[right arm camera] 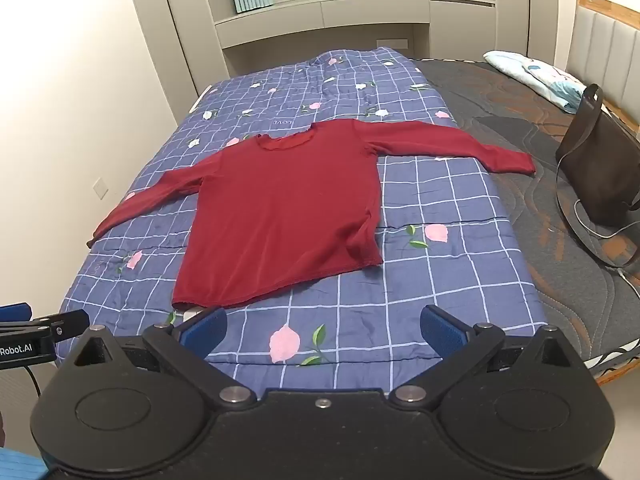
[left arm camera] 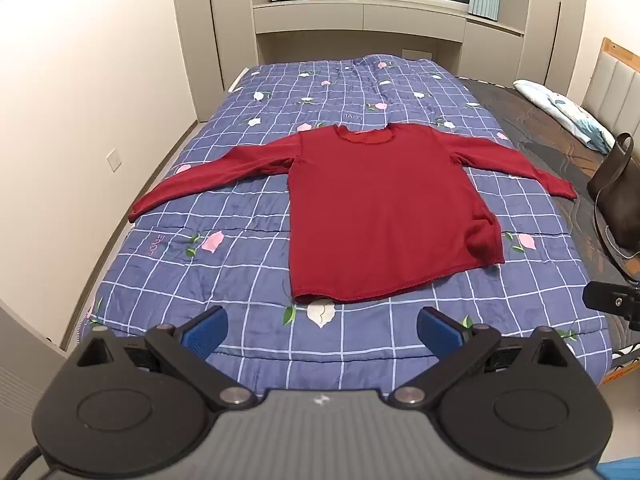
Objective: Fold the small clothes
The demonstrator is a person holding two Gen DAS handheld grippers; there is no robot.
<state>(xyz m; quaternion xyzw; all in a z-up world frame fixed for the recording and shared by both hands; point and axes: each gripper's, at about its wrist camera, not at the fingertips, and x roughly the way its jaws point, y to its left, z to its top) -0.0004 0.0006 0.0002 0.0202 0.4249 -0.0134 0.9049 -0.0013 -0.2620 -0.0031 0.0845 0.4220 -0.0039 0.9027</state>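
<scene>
A red long-sleeved shirt (left arm camera: 384, 208) lies flat on a blue checked quilt (left arm camera: 240, 264) that covers most of a bed, collar toward the far window and hem toward the cameras, both sleeves spread out to the sides. The left claw (left arm camera: 322, 330) hangs above the near edge of the quilt with its blue-padded fingers (left arm camera: 206, 334) wide apart and nothing between them; the shirt's hem sits just beyond the gap. The right claw (right arm camera: 322, 330) is likewise spread apart and empty, over the quilt near the hem's right half. In the left wrist view the shirt sits centred and its near right corner is rumpled into a fold; the right wrist view shows the same shirt (right arm camera: 280, 208) skewed to the left, with its far right cuff reaching off the quilt onto the dark bare mattress (right arm camera: 560, 280). That view also shows more of the brown bag (right arm camera: 600, 168) standing on the mattress, a pale cord beside it, and the patterned pillow (right arm camera: 532, 74) by the headboard. Each view catches a bit of the other claw at its edge: black hardware at the right in the left view, a labelled arm with a blue pad at the left in the right view.
</scene>
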